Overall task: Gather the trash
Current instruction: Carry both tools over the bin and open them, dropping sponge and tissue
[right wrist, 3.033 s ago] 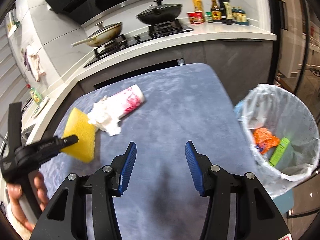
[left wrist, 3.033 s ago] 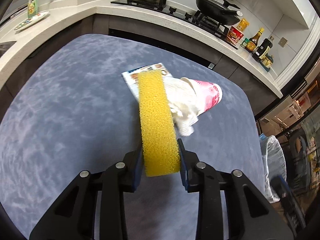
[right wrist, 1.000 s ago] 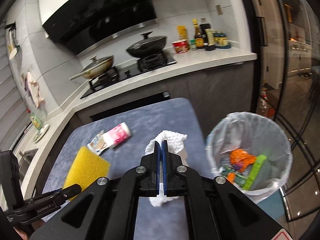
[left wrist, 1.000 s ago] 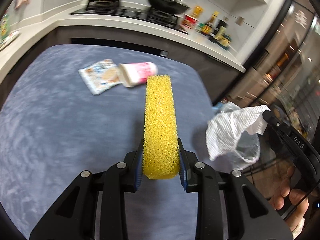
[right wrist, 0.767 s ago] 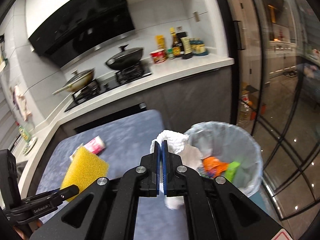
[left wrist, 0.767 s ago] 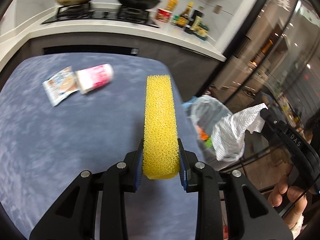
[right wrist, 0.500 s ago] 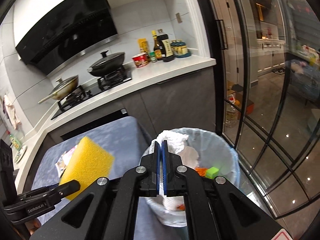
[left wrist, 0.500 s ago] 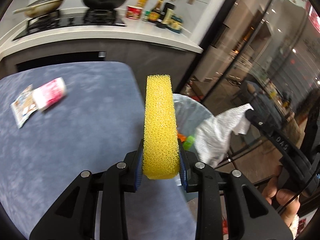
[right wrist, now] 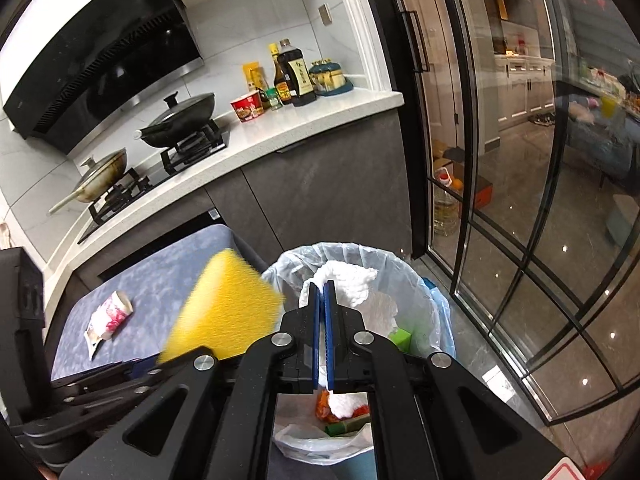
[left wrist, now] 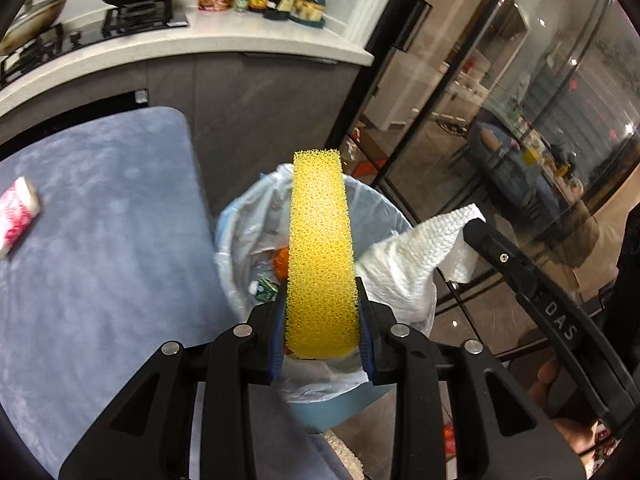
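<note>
Yellow sponge (left wrist: 320, 256) stands on edge between the fingers of the left gripper (left wrist: 322, 322), which pinch its lower end from both sides, and it juts out over the open mouth of the trash bin (left wrist: 240, 232). The bin is lined with a pale plastic bag and stands on the floor just beside the right edge of the blue-grey counter (left wrist: 100, 240). Orange and green scraps lie at its bottom.

The right gripper (right wrist: 322, 292) has its blue-padded fingers pressed together on a crumpled white paper towel (right wrist: 352, 280). In the right wrist view the towel hangs above the bin's opening, with part of it showing below the fingers. In the left wrist view it drapes over the bin's right rim.

Back on the counter, well apart from the bin, a pink-and-white paper cup (right wrist: 116, 312) lies on its side next to a flat snack wrapper (right wrist: 93, 338). Behind, a white worktop (right wrist: 280, 128) carries a black wok (right wrist: 180, 118), a red noodle cup (right wrist: 247, 106) and sauce bottles (right wrist: 292, 74).
</note>
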A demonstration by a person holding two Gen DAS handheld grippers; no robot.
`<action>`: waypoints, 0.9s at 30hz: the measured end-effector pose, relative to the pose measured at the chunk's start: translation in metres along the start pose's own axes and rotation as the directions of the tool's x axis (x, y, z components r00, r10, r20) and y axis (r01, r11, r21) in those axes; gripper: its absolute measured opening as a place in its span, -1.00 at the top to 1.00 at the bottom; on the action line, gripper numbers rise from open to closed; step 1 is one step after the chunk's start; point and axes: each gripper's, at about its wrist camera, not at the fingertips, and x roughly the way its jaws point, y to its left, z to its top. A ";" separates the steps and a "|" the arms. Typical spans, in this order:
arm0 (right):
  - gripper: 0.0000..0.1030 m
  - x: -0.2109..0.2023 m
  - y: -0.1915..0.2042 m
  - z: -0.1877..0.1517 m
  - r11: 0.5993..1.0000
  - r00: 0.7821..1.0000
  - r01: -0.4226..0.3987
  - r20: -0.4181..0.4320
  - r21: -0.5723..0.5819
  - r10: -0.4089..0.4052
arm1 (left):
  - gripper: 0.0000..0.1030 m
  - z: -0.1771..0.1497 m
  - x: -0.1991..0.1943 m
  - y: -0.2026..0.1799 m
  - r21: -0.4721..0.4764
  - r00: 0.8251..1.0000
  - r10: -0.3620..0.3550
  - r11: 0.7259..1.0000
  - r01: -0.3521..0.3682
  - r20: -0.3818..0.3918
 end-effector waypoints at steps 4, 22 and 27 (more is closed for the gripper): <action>0.59 0.001 -0.003 0.000 1.000 1.000 0.019 0.004 0.010 -0.019 | 0.06 -0.003 0.011 -0.005 0.000 1.000 0.030 1.000 -0.030 -0.003; 0.44 -0.011 0.038 -0.017 0.999 0.999 -0.035 -0.007 -0.020 0.035 | 0.02 -0.022 -0.041 0.045 -0.083 0.990 0.126 0.989 -0.121 0.067; 0.44 -0.008 0.076 -0.030 0.995 0.996 -0.082 -0.038 -0.059 0.080 | -0.03 -0.034 -0.067 0.087 -0.157 0.980 0.183 0.973 -0.168 0.084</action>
